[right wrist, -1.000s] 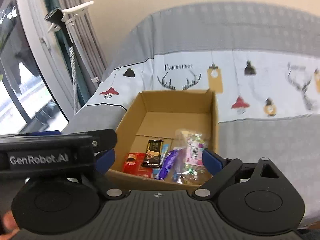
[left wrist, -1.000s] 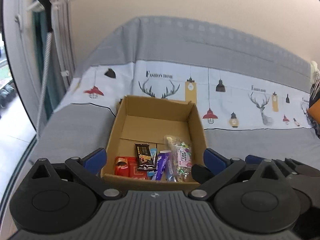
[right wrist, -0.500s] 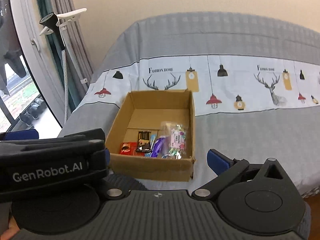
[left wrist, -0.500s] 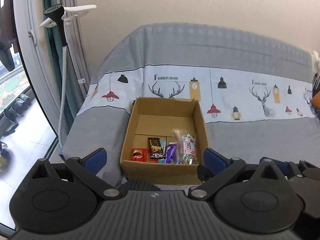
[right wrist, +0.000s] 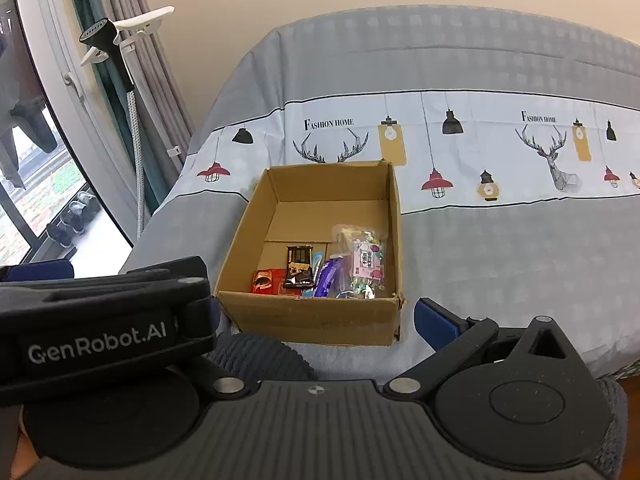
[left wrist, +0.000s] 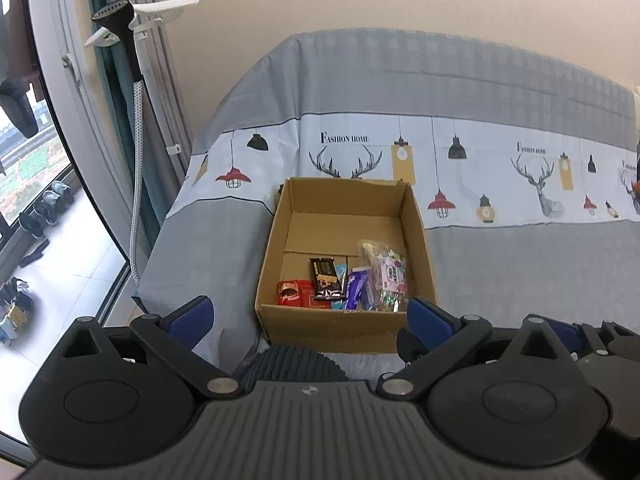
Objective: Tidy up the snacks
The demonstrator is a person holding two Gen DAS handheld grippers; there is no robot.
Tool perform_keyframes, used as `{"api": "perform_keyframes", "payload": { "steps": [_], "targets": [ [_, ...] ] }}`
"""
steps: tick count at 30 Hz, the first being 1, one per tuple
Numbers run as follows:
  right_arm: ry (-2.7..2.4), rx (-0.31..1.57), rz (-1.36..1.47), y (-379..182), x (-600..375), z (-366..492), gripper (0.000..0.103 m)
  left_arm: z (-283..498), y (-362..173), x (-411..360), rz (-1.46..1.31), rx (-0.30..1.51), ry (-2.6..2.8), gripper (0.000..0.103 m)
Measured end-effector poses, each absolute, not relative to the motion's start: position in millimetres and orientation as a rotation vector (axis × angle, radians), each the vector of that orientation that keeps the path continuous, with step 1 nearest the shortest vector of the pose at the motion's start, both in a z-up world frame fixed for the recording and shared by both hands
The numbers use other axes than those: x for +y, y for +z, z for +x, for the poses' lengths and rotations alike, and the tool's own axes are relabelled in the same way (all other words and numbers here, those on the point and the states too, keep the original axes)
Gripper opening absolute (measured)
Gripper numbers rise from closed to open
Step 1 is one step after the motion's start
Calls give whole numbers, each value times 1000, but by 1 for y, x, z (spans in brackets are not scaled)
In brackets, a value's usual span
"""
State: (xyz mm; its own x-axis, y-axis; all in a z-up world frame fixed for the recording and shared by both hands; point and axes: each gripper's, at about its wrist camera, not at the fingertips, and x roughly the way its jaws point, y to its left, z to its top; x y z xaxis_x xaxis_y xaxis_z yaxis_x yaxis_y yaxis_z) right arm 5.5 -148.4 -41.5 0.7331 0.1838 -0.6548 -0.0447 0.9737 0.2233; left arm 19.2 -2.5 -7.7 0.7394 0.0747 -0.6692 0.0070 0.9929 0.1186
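Observation:
An open cardboard box [left wrist: 344, 328] sits near the front edge of a grey-covered bed, also in the right wrist view [right wrist: 312, 316]. Along its near side lie a red packet [left wrist: 294, 293], a dark chocolate bar [left wrist: 326, 278], a purple wrapper [left wrist: 357, 290] and a clear bag of sweets [left wrist: 386, 274]. The same snacks show in the right wrist view, with the chocolate bar [right wrist: 299, 266] and sweets bag [right wrist: 366, 260] plain. My left gripper [left wrist: 310, 316] is open and empty, short of the box. My right gripper [right wrist: 320, 316] is open and empty, beside the left one.
The bed cover [left wrist: 500, 184] has a white band printed with lamps and deer. A garment steamer on a pole [left wrist: 132, 60] stands left by the curtain and window. Shoes [left wrist: 44, 208] lie outside the glass. A dark ribbed cushion [left wrist: 288, 364] sits below the box.
Both grippers have drawn back and up from the box, which now looks smaller and farther. The snacks have not moved. Both grippers stay open.

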Motion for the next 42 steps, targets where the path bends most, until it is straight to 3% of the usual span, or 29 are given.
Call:
{"api": "perform_keyframes", "payload": {
  "steps": [42],
  "targets": [
    [156,754,230,-48,-158,4,102,9,-9,-16,123,742,58,103]
  ]
}}
